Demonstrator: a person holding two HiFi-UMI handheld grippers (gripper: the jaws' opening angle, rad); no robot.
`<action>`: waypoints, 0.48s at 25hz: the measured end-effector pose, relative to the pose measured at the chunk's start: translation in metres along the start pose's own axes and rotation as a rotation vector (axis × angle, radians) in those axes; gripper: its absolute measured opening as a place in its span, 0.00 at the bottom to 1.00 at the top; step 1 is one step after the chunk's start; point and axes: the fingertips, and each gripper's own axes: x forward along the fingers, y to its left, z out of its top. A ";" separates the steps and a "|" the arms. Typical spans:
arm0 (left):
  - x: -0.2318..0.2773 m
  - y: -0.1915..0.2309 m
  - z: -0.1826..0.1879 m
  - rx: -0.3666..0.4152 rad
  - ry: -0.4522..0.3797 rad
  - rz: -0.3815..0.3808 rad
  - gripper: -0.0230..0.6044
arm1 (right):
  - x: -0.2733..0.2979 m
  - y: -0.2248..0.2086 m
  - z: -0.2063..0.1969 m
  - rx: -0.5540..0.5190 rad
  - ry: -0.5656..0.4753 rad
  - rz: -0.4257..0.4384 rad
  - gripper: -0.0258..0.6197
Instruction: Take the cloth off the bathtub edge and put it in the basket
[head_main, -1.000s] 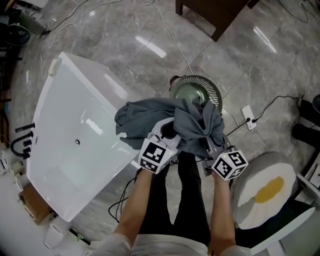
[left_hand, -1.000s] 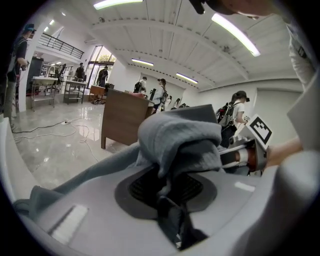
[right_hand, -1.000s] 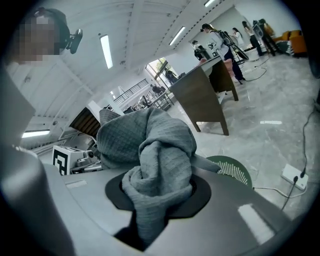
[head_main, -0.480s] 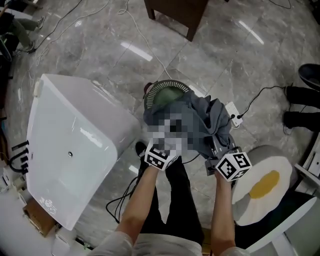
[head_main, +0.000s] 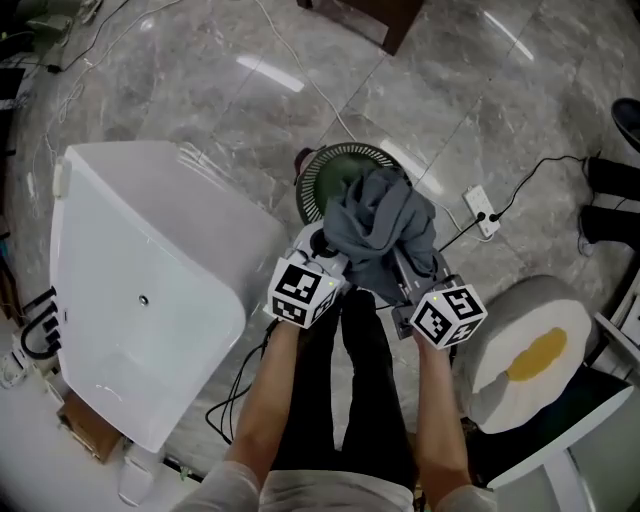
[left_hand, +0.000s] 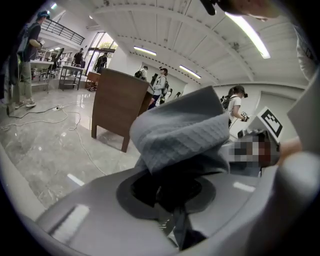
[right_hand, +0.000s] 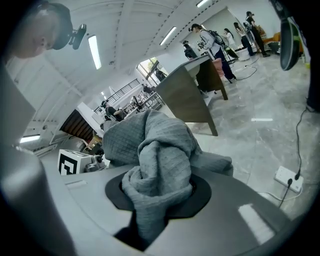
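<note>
The grey cloth (head_main: 380, 225) hangs bunched between both grippers, directly over the round dark green basket (head_main: 318, 172), whose near part it hides. My left gripper (head_main: 325, 245) has cloth (left_hand: 185, 130) between its jaws, which are closing further on it. My right gripper (head_main: 405, 280) is shut on a twisted fold of the cloth (right_hand: 160, 145). The white bathtub (head_main: 150, 260) stands to the left, and its edge is bare.
A white power strip (head_main: 482, 212) and its cable lie on the marble floor right of the basket. A fried-egg cushion (head_main: 530, 375) lies at lower right. Brown wooden furniture (head_main: 390, 15) stands at the top. Black shoes (head_main: 610, 200) show at the right edge.
The cloth has come off the bathtub edge and moved right, now gathered over the basket. Both grippers travelled with it.
</note>
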 end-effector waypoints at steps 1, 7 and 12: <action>-0.005 0.013 -0.005 -0.007 0.015 0.010 0.22 | 0.012 0.008 -0.006 0.015 0.010 0.012 0.18; -0.008 0.080 -0.034 -0.039 0.108 0.037 0.22 | 0.080 0.026 -0.036 0.023 0.092 0.017 0.18; 0.019 0.098 -0.071 0.001 0.215 0.007 0.22 | 0.105 -0.012 -0.064 0.013 0.149 -0.033 0.19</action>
